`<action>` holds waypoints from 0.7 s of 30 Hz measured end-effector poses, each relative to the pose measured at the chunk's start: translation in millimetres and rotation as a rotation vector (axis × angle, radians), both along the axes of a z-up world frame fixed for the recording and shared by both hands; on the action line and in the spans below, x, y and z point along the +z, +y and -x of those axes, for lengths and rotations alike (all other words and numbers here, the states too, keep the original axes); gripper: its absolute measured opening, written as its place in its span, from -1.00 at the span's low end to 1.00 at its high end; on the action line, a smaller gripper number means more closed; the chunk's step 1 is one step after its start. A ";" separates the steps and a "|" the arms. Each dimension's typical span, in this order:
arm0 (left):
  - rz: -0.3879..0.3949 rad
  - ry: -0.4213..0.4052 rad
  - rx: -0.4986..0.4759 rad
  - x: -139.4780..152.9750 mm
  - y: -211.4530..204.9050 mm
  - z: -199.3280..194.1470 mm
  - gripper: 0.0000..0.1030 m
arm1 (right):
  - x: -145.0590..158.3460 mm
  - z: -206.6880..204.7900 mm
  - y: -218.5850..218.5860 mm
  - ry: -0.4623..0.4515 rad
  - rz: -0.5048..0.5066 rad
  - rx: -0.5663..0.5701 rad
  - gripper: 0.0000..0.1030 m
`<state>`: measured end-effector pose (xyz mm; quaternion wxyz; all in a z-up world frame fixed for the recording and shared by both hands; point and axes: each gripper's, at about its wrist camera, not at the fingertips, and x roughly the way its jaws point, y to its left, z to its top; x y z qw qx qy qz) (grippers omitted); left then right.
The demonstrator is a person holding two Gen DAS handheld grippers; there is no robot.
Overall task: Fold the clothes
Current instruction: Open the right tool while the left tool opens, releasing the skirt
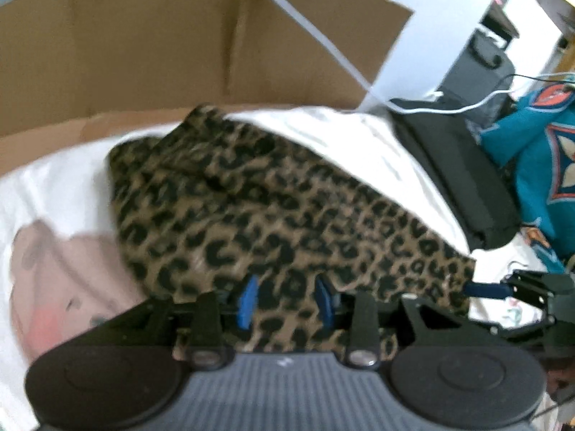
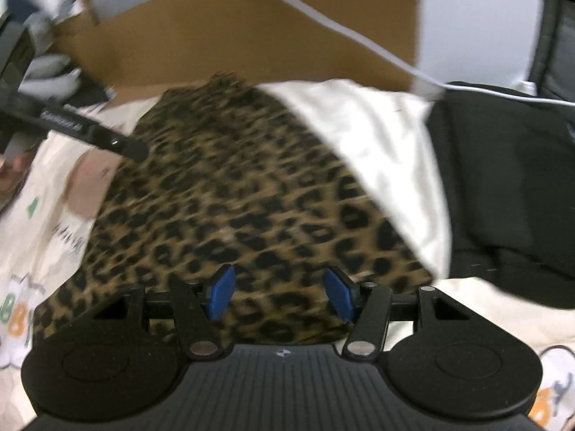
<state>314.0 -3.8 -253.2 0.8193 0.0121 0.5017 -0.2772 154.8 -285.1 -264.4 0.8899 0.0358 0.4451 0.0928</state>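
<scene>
Leopard-print garment point(image 1: 273, 194) is lying folded on a white printed sheet point(image 1: 54, 186), stretching toward twelve o'clock. Left gripper point(image 1: 287, 303) and right gripper point(image 2: 280, 296) are hovering above its near edge, fingers apart, gripping nothing.

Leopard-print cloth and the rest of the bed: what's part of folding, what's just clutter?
In the job:
- leopard-print garment
- left gripper, jaws open
- right gripper, jaws open

Lying about:
- white pillow
- cardboard sheet
- teal jersey
- white cable
- black fabric
</scene>
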 end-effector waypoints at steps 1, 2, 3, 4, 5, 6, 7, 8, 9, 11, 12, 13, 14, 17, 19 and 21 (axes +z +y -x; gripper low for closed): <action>0.015 0.014 0.029 -0.5 7.7 5.2 -0.27 | -2.6 0.9 6.5 0.005 -0.014 0.002 0.20; 0.025 0.025 0.045 -0.9 13.6 10.1 -0.27 | -4.9 2.0 11.0 0.009 -0.027 -0.001 0.20; 0.011 0.020 0.040 -0.6 17.9 16.2 -0.27 | -6.9 3.2 15.3 0.016 -0.036 0.000 0.20; -0.008 0.012 0.033 -0.2 22.1 22.6 -0.27 | -8.9 4.5 19.7 0.023 -0.043 0.001 0.20; -0.034 0.001 0.014 0.1 25.8 29.0 -0.26 | -8.9 5.5 24.4 0.026 -0.033 0.009 0.20; -0.053 0.005 0.018 -0.4 31.7 35.4 -0.26 | -8.9 6.6 29.0 0.028 -0.022 0.016 0.20; -0.069 0.012 0.028 -1.0 38.1 41.8 -0.26 | -8.5 7.1 33.8 0.030 -0.019 0.026 0.20; -0.086 0.019 0.038 -1.7 44.5 48.1 -0.26 | -7.7 7.5 39.9 0.026 -0.018 0.045 0.20; -0.105 0.023 0.043 -1.3 49.0 54.6 -0.26 | -7.0 7.8 45.9 0.022 -0.016 0.065 0.20; -0.121 0.012 0.049 3.5 57.4 69.5 -0.22 | -6.1 10.4 55.9 0.002 0.009 0.093 0.20; -0.122 0.011 0.055 5.9 61.8 77.0 -0.17 | -5.5 11.6 60.3 -0.007 0.018 0.103 0.20; -0.117 0.017 0.058 6.6 64.8 83.2 -0.17 | -6.0 12.4 61.4 -0.010 0.008 0.090 0.21; -0.111 0.026 0.060 7.1 67.5 89.2 -0.17 | -6.6 13.2 62.4 -0.013 -0.002 0.077 0.21; -0.122 0.050 0.063 3.1 75.4 104.7 -0.17 | -15.4 13.9 63.9 0.018 -0.012 0.045 0.20; -0.129 0.058 0.067 0.9 82.2 113.9 -0.17 | -22.4 18.6 67.4 0.038 0.025 0.068 0.20; -0.129 0.057 0.072 -0.2 89.9 122.1 -0.17 | -30.4 22.7 68.5 0.064 0.052 0.079 0.20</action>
